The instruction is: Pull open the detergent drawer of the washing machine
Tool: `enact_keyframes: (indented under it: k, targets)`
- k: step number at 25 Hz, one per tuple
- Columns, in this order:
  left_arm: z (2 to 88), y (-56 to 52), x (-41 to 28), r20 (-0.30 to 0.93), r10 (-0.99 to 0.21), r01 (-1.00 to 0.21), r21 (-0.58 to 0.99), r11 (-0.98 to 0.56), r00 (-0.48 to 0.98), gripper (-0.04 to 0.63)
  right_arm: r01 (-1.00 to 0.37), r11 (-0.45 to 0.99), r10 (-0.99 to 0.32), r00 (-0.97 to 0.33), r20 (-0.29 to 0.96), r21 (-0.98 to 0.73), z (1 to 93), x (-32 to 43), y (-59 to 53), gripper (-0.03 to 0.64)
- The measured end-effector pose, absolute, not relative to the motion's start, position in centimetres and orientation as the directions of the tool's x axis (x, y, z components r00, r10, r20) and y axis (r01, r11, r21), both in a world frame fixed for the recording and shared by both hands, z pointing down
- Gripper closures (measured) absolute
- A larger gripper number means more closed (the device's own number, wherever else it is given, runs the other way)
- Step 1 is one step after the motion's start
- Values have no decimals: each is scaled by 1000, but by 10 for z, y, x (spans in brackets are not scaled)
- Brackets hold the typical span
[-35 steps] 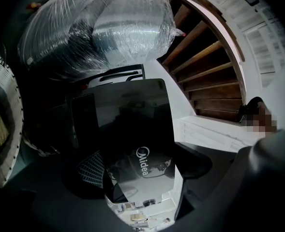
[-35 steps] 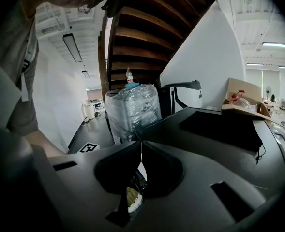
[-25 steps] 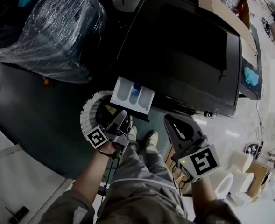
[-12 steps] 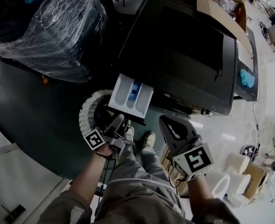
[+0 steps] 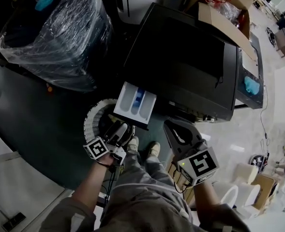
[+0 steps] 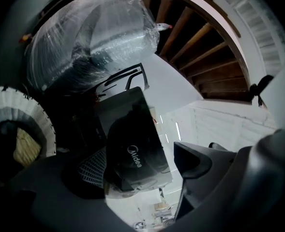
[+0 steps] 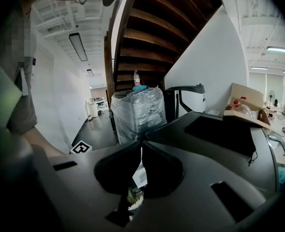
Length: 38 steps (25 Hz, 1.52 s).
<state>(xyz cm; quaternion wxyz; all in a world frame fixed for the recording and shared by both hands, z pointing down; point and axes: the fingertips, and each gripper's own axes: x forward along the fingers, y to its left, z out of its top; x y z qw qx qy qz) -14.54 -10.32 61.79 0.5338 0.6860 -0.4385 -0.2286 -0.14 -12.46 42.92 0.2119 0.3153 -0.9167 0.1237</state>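
Note:
The black washing machine [image 5: 190,62] fills the middle of the head view. Its white detergent drawer [image 5: 135,102] stands pulled out from the front left corner, with a blue insert in it. My left gripper [image 5: 119,131] hangs just below the drawer's front, apart from it. Its jaws are spread, and one finger [image 6: 193,159] shows beside a glossy dark Midea panel [image 6: 135,153] in the left gripper view. To the right of the drawer, my right gripper [image 5: 172,128] points at the machine's front. Its jaws [image 7: 141,151] meet at the tips with nothing between them.
A bulky plastic-wrapped object [image 5: 55,33] stands left of the machine. A white ribbed round rim [image 5: 91,117] lies below the drawer's left side. A cardboard box [image 5: 224,8] sits on the machine's far corner. White rolls [image 5: 234,192] stand on the floor at lower right. The person's shoes [image 5: 152,149] are under the grippers.
The drawer stays pulled out. The left gripper has sunk slightly away from the drawer's front, and the head view has shifted a little; the right gripper holds its place.

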Motion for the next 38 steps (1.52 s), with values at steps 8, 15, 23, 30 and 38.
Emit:
enact_keyframes:
  k: [8, 15, 23, 30, 38]
  targets:
    - [546, -100, -133, 129, -813, -479, 855, -199, 568, 256, -635, 771, -560, -716, 417, -55, 384, 15, -135, 584]
    - [461, -124, -124, 105, -811, -630, 690, -357, 575, 396, -644, 765, -591, -715, 373, -24, 344, 33, -139, 583]
    - [350, -155, -100, 36, -816, -744, 435, -508, 578, 500, -675, 738, -649, -699, 300, 25, 297, 66, -143, 583]
    - [268, -168, -68, -28, -821, -808, 160, -567, 570, 569, -731, 679, -727, -657, 198, 68, 256, 97, -149, 584]
    - [214, -171, -34, -50, -813, -814, -72, -577, 581, 575, -800, 595, -803, -594, 43, 74, 207, 132, -150, 584]
